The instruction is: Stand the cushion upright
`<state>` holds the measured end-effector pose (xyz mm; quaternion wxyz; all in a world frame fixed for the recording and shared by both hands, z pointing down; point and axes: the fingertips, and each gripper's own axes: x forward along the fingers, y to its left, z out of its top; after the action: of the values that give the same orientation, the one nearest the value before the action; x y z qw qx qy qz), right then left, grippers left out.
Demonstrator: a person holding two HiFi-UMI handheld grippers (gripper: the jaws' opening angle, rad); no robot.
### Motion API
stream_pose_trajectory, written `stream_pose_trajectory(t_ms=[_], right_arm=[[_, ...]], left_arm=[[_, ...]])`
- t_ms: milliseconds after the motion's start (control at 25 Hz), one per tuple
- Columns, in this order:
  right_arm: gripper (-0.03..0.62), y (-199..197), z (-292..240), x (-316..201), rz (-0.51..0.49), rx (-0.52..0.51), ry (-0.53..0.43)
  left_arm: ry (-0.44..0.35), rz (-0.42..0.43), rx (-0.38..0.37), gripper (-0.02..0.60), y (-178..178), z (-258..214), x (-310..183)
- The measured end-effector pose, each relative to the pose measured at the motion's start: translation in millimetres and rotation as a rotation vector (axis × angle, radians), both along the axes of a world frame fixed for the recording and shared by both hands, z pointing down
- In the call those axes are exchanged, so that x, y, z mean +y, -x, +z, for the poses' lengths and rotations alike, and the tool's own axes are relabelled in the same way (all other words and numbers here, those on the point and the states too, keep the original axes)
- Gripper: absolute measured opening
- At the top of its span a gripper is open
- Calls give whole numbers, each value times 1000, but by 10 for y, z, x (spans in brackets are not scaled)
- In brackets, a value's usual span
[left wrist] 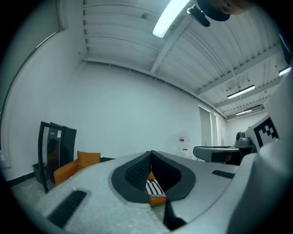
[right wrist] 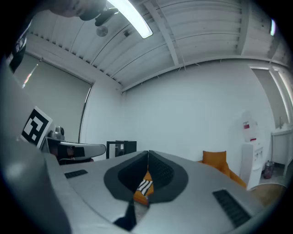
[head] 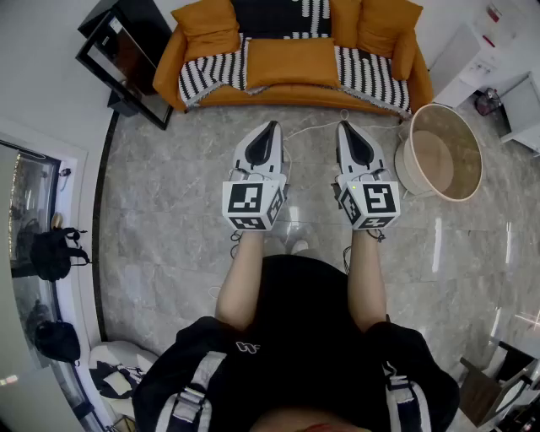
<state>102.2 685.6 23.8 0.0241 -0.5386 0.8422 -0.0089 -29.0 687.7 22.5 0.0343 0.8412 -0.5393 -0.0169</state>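
Observation:
An orange cushion [head: 291, 61] lies flat on the seat of the orange sofa [head: 295, 97], on a black-and-white striped throw [head: 371, 74]. Other orange cushions lean upright at the sofa's left end [head: 207, 27] and right end [head: 384, 25]. My left gripper [head: 272, 125] and right gripper [head: 346, 125] are held level side by side over the floor, just short of the sofa's front edge. Both are shut with nothing between the jaws. In the left gripper view the jaws [left wrist: 151, 153] meet at the tip, as they do in the right gripper view [right wrist: 148, 152]; a sliver of sofa shows below.
A round beige tub [head: 440, 152] stands on the marble floor right of my right gripper. A black glass-fronted cabinet [head: 126, 59] stands left of the sofa. White furniture [head: 472, 59] is at the far right. Black bags [head: 51, 253] lie by the left wall.

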Motion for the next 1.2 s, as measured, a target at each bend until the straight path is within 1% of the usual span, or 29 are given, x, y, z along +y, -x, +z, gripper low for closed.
stream_pose_trajectory(t_ms=[200, 360, 640, 920, 1120, 1200], right_arm=[[11, -141, -70, 43, -31, -67, -30], [11, -255, -134, 34, -11, -60, -38], [11, -189, -171, -45, -40, -46, -46], [11, -20, -250, -257, -73, -20, -65], [11, 38, -212, -537, -83, 10, -76], [11, 41, -218, -659, -86, 20, -87]], left_arm=[[-4, -16, 18, 9, -61, 28, 61], [-12, -36, 33, 9, 19, -31, 76], [-27, -78, 92, 9, 214, -87, 69], [-59, -127, 129, 9, 495, -191, -103], [-77, -129, 146, 9, 569, -166, -372], [-93, -128, 173, 9, 602, -197, -515]])
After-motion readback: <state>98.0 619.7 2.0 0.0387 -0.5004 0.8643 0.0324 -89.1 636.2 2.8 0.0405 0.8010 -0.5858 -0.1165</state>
